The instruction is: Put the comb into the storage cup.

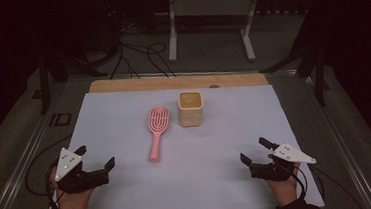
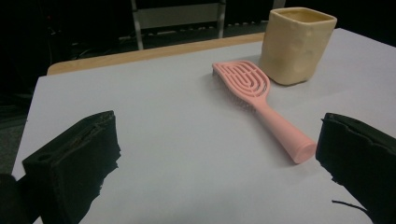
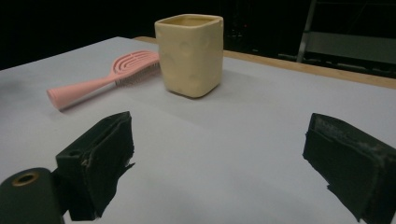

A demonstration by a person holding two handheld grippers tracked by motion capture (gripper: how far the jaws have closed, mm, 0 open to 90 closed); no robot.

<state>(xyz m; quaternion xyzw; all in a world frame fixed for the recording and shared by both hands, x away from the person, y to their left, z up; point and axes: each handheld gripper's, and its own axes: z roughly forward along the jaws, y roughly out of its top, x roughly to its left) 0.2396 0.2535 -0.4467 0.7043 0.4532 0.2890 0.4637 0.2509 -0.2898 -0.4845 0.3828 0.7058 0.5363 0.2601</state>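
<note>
A pink hairbrush (image 1: 156,130) lies flat on the white table cover, head toward the far side, handle toward me. Just right of its head stands a cream square cup (image 1: 191,108), upright and apparently with nothing in it. My left gripper (image 1: 95,157) rests at the near left, open, its jaws wide apart with nothing between them; the brush (image 2: 259,101) and cup (image 2: 296,44) lie ahead of it. My right gripper (image 1: 255,149) rests at the near right, also open and holding nothing, facing the cup (image 3: 190,53) and the brush (image 3: 106,75).
The white cover (image 1: 124,114) lies on a wooden table whose bare strip (image 1: 137,84) shows at the far edge. Beyond it are a grey metal stand (image 1: 211,17) and black cables (image 1: 139,58) on the floor. Metal rails run along both table sides.
</note>
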